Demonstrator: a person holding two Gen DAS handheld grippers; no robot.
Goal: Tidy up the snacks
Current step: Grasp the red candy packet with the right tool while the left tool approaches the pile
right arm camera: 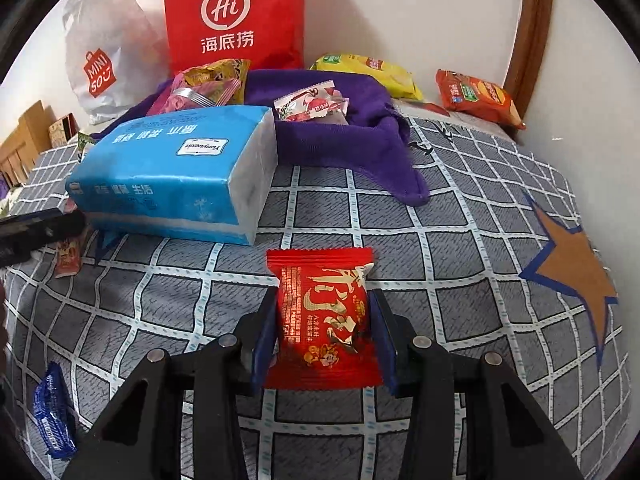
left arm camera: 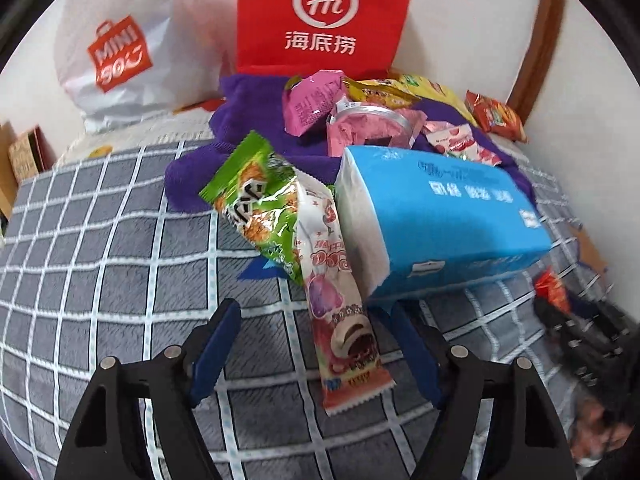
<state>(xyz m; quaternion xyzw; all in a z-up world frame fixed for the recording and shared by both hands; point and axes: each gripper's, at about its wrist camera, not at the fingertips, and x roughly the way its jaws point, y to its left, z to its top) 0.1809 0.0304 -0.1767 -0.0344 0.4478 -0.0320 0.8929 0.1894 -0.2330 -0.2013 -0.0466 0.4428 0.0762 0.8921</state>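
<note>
We judge collection under way: our right gripper [right arm camera: 324, 332] clamps the red snack packet [right arm camera: 323, 322], next bound for the purple cloth [right arm camera: 340, 140], while our left gripper [left arm camera: 312, 344] stands open astride the long pink wafer packet [left arm camera: 340, 300].

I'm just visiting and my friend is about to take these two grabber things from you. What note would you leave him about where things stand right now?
Right gripper: shut on the red snack packet, above the checked blanket.
Left gripper: open, empty, with the long pink snack bar lying between its fingers.
Purple cloth: already holds several snacks, pink and yellow wrappers included.
Loose on the blanket: green packet beside the blue tissue pack, blue packet, yellow bag and orange bag near the wall.
Left to do: probably place the red packet, then gather the loose ones.
</note>
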